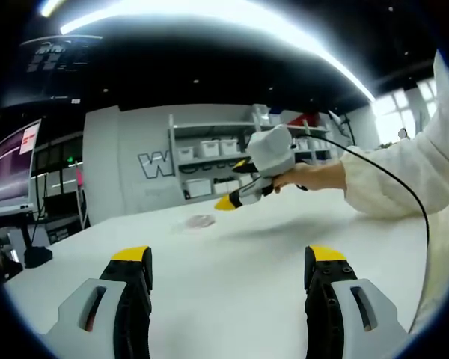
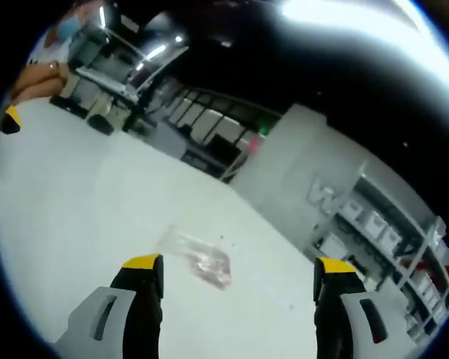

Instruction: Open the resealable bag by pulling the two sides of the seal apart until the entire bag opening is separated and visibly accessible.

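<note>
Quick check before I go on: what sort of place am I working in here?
Probably a lab or workshop: a broad white table, grey metal shelving with white storage bins along the wall, and a computer monitor off to one side.

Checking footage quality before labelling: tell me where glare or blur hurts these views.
Left gripper view: ceiling light strip blows out the top; the small clear plastic resealable bag looks faint on the white table. Right gripper view: glare top right, whole picture tilted, bag smeared.

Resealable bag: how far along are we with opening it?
Nothing is done yet. The resealable bag lies flat on the white table, untouched. The right tongs hang open above it; the left tongs are open too, farther off. Gripping both seal sides and pulling them apart remains.
</note>
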Tool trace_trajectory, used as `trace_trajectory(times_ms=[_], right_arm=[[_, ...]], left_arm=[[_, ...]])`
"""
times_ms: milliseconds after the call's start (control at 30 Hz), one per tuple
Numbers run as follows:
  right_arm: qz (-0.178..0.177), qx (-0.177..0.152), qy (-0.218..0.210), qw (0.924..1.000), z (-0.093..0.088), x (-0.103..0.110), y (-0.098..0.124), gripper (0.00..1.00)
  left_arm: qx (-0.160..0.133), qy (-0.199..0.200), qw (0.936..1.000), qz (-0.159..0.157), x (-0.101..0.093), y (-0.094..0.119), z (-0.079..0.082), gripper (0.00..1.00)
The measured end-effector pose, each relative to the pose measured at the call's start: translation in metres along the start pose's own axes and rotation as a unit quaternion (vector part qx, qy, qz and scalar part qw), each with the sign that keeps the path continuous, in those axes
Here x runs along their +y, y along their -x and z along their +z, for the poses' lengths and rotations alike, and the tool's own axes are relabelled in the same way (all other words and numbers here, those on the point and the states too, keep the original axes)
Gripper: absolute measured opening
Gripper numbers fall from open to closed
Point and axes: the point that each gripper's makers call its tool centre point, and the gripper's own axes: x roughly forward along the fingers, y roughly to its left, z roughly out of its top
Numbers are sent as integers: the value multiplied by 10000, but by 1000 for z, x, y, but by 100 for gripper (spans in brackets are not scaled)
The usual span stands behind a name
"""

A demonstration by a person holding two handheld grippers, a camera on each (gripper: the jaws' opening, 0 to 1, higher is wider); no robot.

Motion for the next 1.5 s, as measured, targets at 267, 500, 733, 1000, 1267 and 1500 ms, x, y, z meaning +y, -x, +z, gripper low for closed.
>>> trace_trajectory(times_ms=[267, 500, 733, 1000, 1267, 1500], right_arm=[[44, -11, -553, 9985, 1, 1, -3, 82], [125, 33, -1361, 9906, 1, -3, -11, 80], [241, 130, -1533, 9878, 1, 5, -18, 80], [322, 219, -1657, 9854, 1, 12, -23, 80], [335, 218, -2087, 9772, 3, 10, -26, 80], [483, 299, -2343, 9705, 3, 17, -29, 80]], left_arm=[[-6, 3, 10000, -9, 0, 0, 0, 82], [-19, 7, 10000, -13, -1, 0, 1, 82], [-40, 26, 10000, -21, -1, 1, 2, 82], [-39, 30, 10000, -39, -2, 0, 2, 82], [-33, 18, 10000, -35, -2, 0, 2, 82], [-38, 19, 10000, -42, -2, 0, 2, 82]])
